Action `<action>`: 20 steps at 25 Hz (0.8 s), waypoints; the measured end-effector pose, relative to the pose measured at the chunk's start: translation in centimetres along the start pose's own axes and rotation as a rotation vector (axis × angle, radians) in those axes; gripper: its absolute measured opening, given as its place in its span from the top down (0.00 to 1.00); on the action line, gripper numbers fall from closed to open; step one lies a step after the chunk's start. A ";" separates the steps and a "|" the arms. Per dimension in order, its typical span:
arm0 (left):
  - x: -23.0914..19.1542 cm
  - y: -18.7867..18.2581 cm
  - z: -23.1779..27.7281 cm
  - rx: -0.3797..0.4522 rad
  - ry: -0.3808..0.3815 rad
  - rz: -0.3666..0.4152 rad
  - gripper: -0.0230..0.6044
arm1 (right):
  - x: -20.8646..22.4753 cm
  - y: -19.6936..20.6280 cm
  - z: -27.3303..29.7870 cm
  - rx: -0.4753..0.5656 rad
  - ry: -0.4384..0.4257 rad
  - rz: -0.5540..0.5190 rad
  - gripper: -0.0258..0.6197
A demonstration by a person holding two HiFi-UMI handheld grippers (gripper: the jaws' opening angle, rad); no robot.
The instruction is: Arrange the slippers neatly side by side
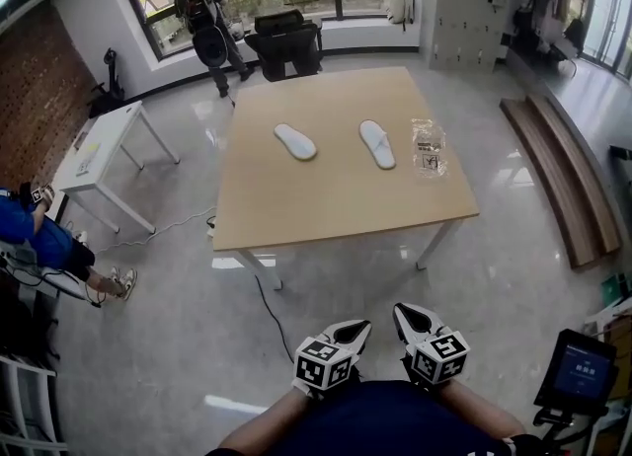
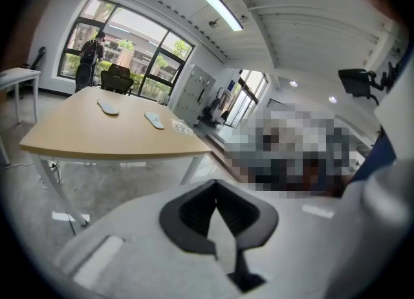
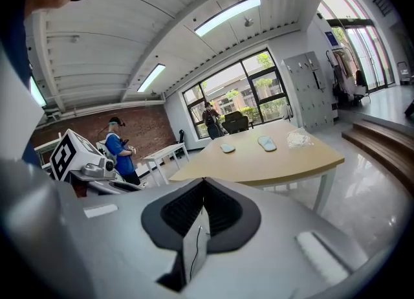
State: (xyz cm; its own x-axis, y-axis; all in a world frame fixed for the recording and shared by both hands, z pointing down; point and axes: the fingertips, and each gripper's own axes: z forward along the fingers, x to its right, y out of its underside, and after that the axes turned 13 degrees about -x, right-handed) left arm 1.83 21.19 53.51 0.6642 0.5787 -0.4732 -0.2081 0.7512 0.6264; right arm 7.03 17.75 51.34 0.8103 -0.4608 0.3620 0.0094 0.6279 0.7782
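Two flat white fabric slippers lay well apart on the far half of the pale wooden square tabletop [image 1: 336,202]. One slipper [image 1: 295,141] sat toward the left edge, angled. The other slipper [image 1: 376,143] lay near the middle, beside a crumpled clear plastic bag [image 1: 428,147] by the right edge. The left gripper [image 1: 348,333] and right gripper [image 1: 413,321] hung well short of the tabletop's near edge, each with its jaws together on nothing.
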 end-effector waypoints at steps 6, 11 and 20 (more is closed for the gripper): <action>-5.1 -1.0 -1.2 0.018 0.015 -0.061 0.96 | -1.6 -1.6 4.9 -0.056 0.002 -0.014 0.94; -8.3 -1.8 -2.2 0.032 0.015 -0.099 0.96 | -2.9 -2.1 8.0 -0.102 -0.014 -0.049 0.94; -10.9 -2.5 -1.1 0.006 0.005 -0.142 0.96 | -2.1 -3.6 11.2 -0.126 -0.036 -0.032 0.94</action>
State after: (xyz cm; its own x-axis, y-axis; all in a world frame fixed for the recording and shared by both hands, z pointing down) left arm -5.64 13.33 56.44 0.6829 0.4680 -0.5609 -0.1078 0.8240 0.5563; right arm -1.24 9.45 53.52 0.7872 -0.5023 0.3579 0.1103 0.6856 0.7196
